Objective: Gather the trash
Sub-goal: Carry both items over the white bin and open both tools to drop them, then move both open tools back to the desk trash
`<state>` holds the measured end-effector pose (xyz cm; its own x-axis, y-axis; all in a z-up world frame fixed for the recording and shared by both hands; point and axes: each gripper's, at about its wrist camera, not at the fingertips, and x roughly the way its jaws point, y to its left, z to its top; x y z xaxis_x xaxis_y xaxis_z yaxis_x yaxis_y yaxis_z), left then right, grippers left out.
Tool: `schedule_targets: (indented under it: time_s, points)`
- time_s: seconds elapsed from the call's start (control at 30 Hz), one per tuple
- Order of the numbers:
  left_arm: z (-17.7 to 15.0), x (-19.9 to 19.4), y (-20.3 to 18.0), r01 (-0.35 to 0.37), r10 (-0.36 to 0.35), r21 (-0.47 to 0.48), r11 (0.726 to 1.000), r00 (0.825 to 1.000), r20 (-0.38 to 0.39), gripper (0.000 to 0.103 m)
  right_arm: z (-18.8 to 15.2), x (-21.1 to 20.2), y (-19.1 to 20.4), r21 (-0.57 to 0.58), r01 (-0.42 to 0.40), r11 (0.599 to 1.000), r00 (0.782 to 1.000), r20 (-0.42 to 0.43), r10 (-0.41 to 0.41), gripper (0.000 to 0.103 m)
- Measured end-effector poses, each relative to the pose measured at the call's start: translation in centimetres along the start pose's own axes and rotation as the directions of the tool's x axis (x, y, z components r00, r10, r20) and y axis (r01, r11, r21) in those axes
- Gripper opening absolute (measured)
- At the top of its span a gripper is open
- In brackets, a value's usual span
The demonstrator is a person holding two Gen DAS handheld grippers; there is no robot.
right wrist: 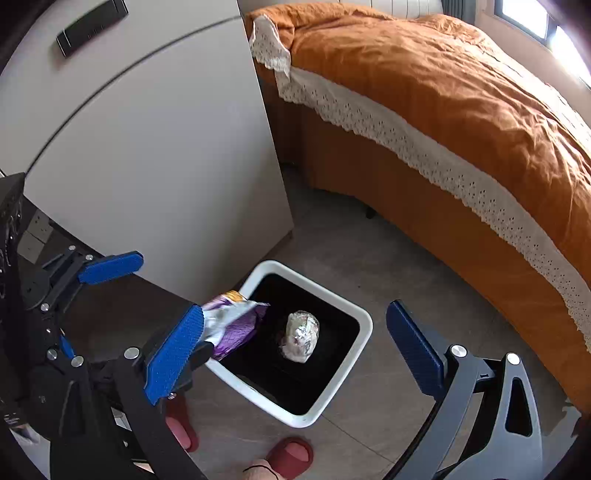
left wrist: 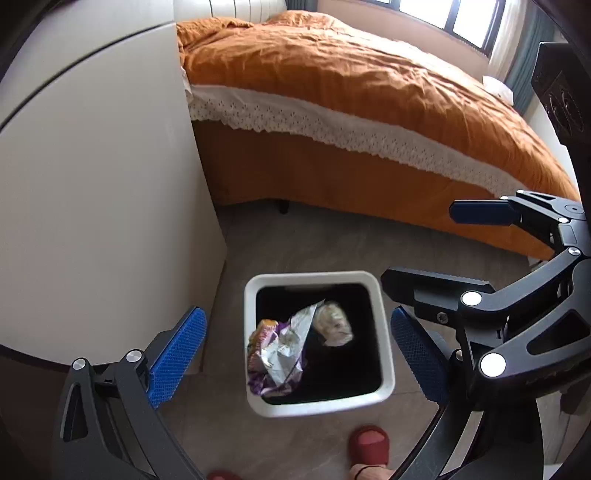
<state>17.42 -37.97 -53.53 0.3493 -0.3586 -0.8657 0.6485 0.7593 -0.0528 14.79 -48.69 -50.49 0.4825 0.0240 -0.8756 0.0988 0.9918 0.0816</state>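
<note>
Already the crinkly purple-and-silver snack wrapper [left wrist: 275, 354] lies in the white square plastic bin [left wrist: 384, 354], at nine o'clock from a crumpled foil ball [left wrist: 334, 323]. Both look light and soft, best pinched at a fold; left gripper [left wrist: 295, 354] and right gripper [right wrist: 295, 354] gape wide, empty

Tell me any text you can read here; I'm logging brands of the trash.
None is readable.
Purple snack wrapper: print crumpled and blurred.
Crumpled ball in the bin: no letters show.
Black remote on the cabinet: too small to read.
</note>
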Motion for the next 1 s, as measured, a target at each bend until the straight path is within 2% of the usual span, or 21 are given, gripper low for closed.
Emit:
schedule_targets:
  time_s: [0.1, 0.2, 0.47, 0.73, 1.0]
  points:
    - [-1.3, 1.0, -0.4, -0.034, 0.033, 0.031, 0.999, 0.999, 0.007, 0.098, -1.4, 1.7, -0.1, -0.012, 0.019, 1.0, 0.999, -0.026, -0.019, 0.099]
    - [-1.4, 0.6, -0.2, -0.025, 0.025, 0.02, 0.999, 1.0, 0.006, 0.098, -1.8, 2.1, 0.0, -0.005, 0.016, 1.0, 0.999, -0.037, -0.017, 0.099]
    - [0.6, -3.2, 0.9, -0.032, 0.032, -0.012, 0.999, 0.999, 0.04, 0.098, 0.3, -0.9, 0.8, 0.004, 0.028, 1.0, 1.0, -0.011, -0.027, 0.099]
    - [3.9, -11.2, 1.6, -0.045, 0.049, -0.036, 0.998, 0.99, 0.131, 0.098, 3.9, -8.3, 2.6, 0.016, 0.048, 0.999, 0.995, 0.089, -0.049, 0.099]
    - [6.1, -20.3, 2.1, -0.054, 0.061, -0.035, 0.998, 0.972, 0.227, 0.098, 7.4, -16.7, 5.4, -0.005, 0.058, 0.998, 0.976, 0.211, -0.056, 0.099]
